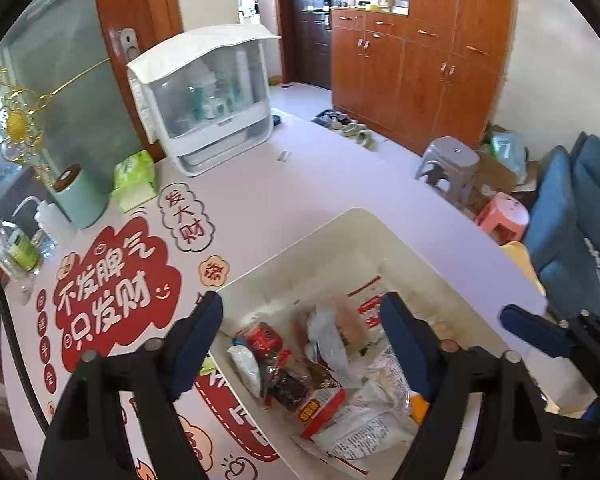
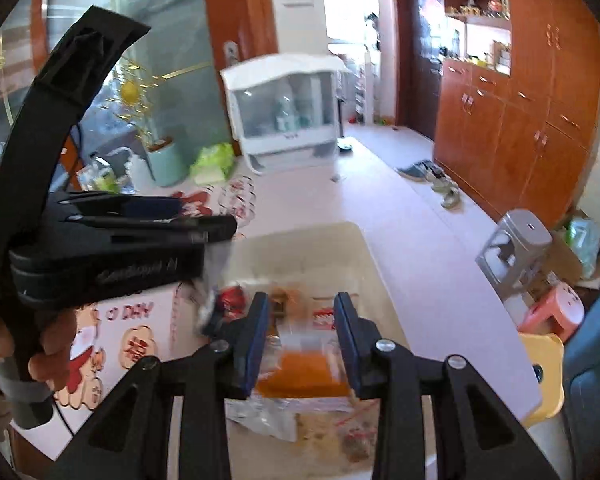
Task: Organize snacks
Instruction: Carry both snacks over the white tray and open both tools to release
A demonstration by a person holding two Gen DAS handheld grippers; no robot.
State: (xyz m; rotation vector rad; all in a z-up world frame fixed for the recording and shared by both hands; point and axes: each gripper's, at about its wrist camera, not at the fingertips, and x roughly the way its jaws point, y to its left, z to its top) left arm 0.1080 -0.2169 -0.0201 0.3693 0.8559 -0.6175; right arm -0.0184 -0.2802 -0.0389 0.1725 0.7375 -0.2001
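Observation:
A cream plastic bin (image 1: 356, 220) stands on the white table and holds several snack packets: a red one (image 1: 260, 338), a dark one (image 1: 288, 384), a clear bag (image 1: 328, 340) and a white printed one (image 1: 360, 428). My left gripper (image 1: 300, 308) hangs open above the bin with nothing between its fingers. The right gripper (image 2: 302, 312) is also over the bin (image 2: 320, 232), its jaws partly apart. A blurred orange packet (image 2: 300, 372) shows between its fingers and seems to lie in the bin below. A hand (image 2: 40, 344) holds the left gripper's handle.
A white lidded storage box (image 1: 208, 100), a mint canister (image 1: 80, 200) and a green tissue pack (image 1: 134, 180) stand at the table's far left. Red stickers (image 1: 112, 288) cover the table left of the bin. A grey stool (image 1: 448, 168), pink stool (image 1: 504, 216) and blue sofa (image 1: 572, 216) are right.

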